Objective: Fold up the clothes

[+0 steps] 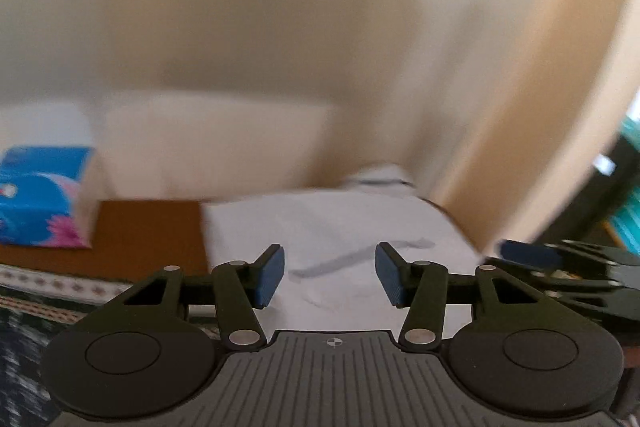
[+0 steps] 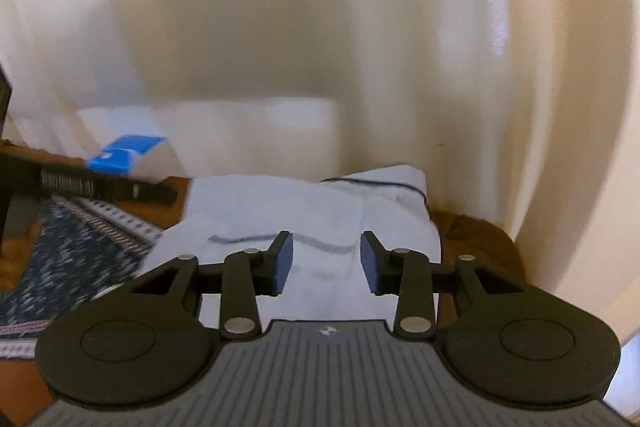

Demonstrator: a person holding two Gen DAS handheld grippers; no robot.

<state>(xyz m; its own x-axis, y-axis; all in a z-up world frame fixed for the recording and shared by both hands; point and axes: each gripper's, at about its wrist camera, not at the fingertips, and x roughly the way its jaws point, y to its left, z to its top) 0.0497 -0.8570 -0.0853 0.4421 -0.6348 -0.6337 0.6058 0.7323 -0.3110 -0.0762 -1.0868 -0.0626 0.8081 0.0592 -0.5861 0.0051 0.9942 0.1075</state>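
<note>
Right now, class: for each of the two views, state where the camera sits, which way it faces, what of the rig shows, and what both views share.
Left wrist: sits on the left gripper, facing forward and down at a white garment on a brown table; its own open fingers show, with the right gripper at the right edge.
Right wrist: sits on the right gripper, facing the same garment; its own open fingers show, the left gripper at the left.
Shared: the garment, a blue tissue pack, a patterned cloth, the pale curtain.

Brown table (image 2: 472, 227): white garment (image 2: 320, 211), patterned runner (image 2: 80, 251), blue tissue pack (image 1: 40, 195).
</note>
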